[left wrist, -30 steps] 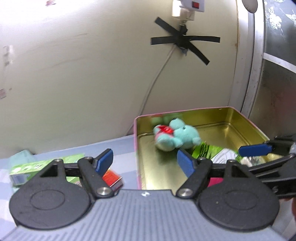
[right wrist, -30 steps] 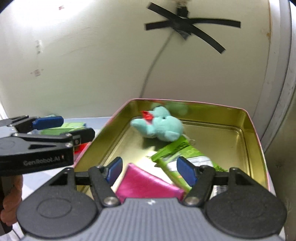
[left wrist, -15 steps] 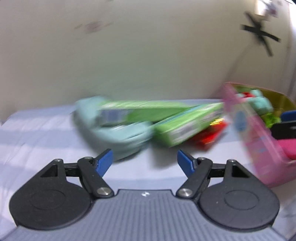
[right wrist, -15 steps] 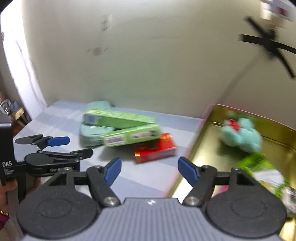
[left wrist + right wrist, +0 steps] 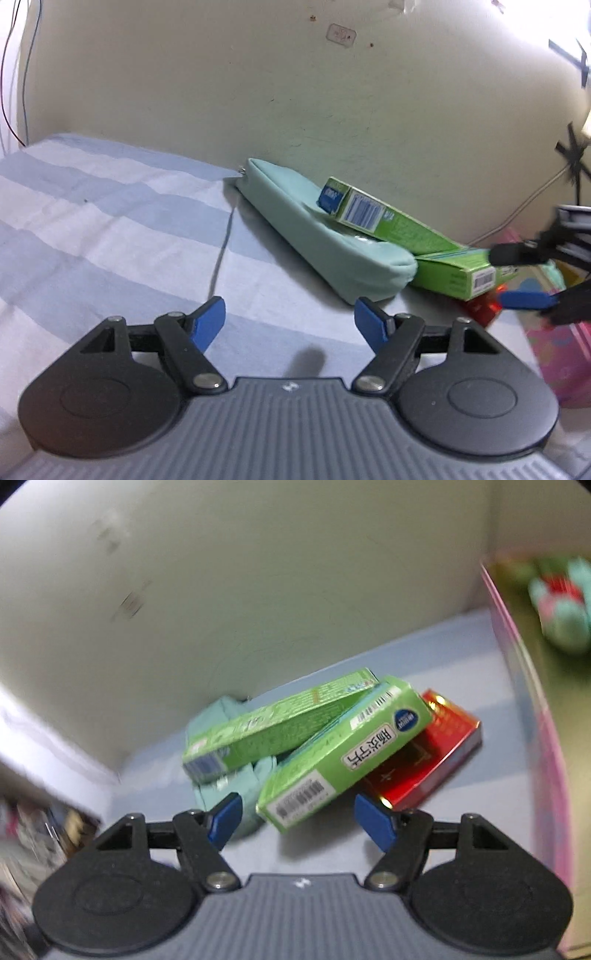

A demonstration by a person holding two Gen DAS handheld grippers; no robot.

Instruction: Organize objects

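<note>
Both grippers held spread and empty before the unsorted pile beside the tin.

The left gripper point(image 5: 290, 319) is kept spread over the striped cloth point(image 5: 110, 206), short of the mint fabric pouch point(image 5: 317, 229). Two green cardboard boxes point(image 5: 347, 753) lie propped across the pouch and a red carton point(image 5: 428, 757), presumably awaiting transfer. The right gripper point(image 5: 301, 818), spread and empty, is lined up on the nearer box; the pink-walled tin point(image 5: 532, 716) stands rightmost.

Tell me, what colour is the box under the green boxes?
Red with shiny gold edges: the red box shows best in the right wrist view.
</note>
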